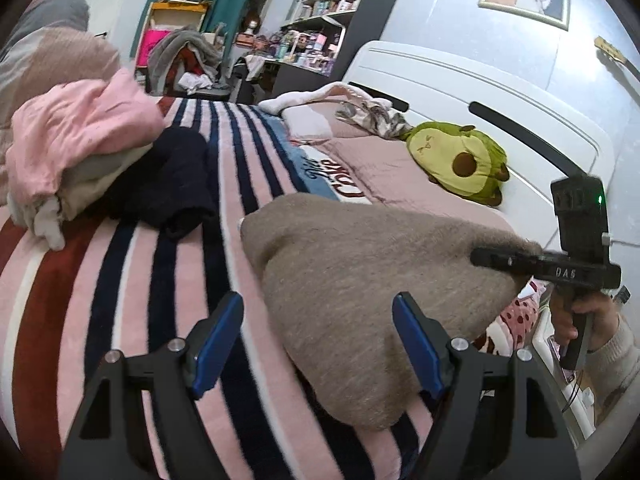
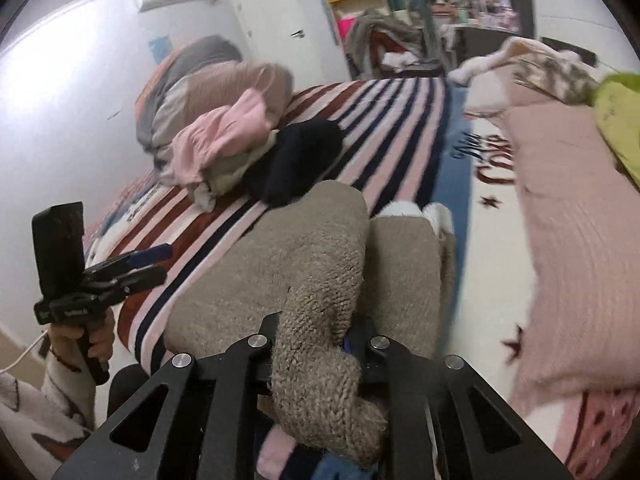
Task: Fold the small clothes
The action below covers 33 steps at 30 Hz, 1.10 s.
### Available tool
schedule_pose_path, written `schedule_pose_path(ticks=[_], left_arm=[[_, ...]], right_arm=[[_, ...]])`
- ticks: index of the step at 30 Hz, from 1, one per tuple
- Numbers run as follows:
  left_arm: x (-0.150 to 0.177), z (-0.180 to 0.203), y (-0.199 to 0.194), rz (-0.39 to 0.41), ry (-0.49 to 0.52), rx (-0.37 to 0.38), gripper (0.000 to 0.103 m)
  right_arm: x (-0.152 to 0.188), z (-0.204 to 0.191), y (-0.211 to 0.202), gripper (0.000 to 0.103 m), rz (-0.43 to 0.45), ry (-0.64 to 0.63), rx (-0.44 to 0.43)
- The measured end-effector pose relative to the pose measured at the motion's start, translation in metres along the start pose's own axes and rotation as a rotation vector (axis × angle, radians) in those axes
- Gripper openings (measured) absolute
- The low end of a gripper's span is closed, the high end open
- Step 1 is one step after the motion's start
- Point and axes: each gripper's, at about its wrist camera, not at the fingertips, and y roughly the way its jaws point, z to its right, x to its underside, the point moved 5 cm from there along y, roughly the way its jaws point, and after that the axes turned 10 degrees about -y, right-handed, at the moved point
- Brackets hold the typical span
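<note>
A taupe knitted sweater [image 1: 360,292] lies on the striped blanket [image 1: 120,300] of a bed. My left gripper [image 1: 320,340] is open and empty, its blue pads on either side of the sweater's near edge, just above the blanket. My right gripper [image 2: 316,356] is shut on a bunched fold of the same sweater [image 2: 316,280] and lifts it off the bed. In the left wrist view the right gripper [image 1: 486,258] pinches the sweater's right edge. In the right wrist view the left gripper [image 2: 162,262] hovers at the left, over the blanket.
A pile of clothes lies at the far left: a pink garment [image 1: 80,136] on top, a dark navy one [image 1: 172,184] beside it. A green avocado plush [image 1: 460,160] rests on the pink bedding by the white headboard [image 1: 480,80]. Cluttered shelves stand behind.
</note>
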Motion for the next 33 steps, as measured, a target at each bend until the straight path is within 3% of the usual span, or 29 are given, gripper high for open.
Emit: schedule_pose_path(ticks=[4, 8, 14, 17, 19, 23, 25, 30, 33], left_arm=[[0.001, 0.013, 0.015, -0.032, 0.013, 0.005, 0.073], [0.009, 0.018, 0.035, -0.083, 0.011, -0.001, 0.073], [0.019, 0.009, 0.059, -0.143, -0.026, -0.016, 0.074], [0.019, 0.002, 0.058, -0.155, -0.051, -0.001, 0.074], [0.018, 0.002, 0.056, -0.159, -0.035, -0.004, 0.074], [0.014, 0.0, 0.055, -0.175, -0.039, 0.029, 0.073], [0.009, -0.003, 0.055, -0.185, -0.048, 0.049, 0.073], [-0.006, -0.006, 0.06, -0.227, -0.027, 0.044, 0.074], [-0.008, -0.005, 0.074, -0.296, -0.034, 0.081, 0.074]], right_arm=[[0.04, 0.017, 0.002, 0.011, -0.024, 0.107, -0.011], [0.08, 0.02, 0.032, 0.011, -0.074, 0.188, -0.055], [0.082, 0.019, 0.051, 0.016, -0.091, 0.209, -0.082], [0.077, 0.02, 0.042, 0.03, -0.116, 0.162, -0.057], [0.068, 0.022, 0.036, 0.048, -0.127, 0.131, -0.033], [0.042, 0.034, 0.017, 0.058, -0.107, 0.093, 0.012], [0.029, 0.039, 0.012, 0.071, -0.099, 0.089, 0.01], [0.024, 0.05, 0.034, 0.082, -0.189, 0.056, -0.023], [0.039, 0.063, 0.057, 0.082, -0.247, 0.126, -0.076]])
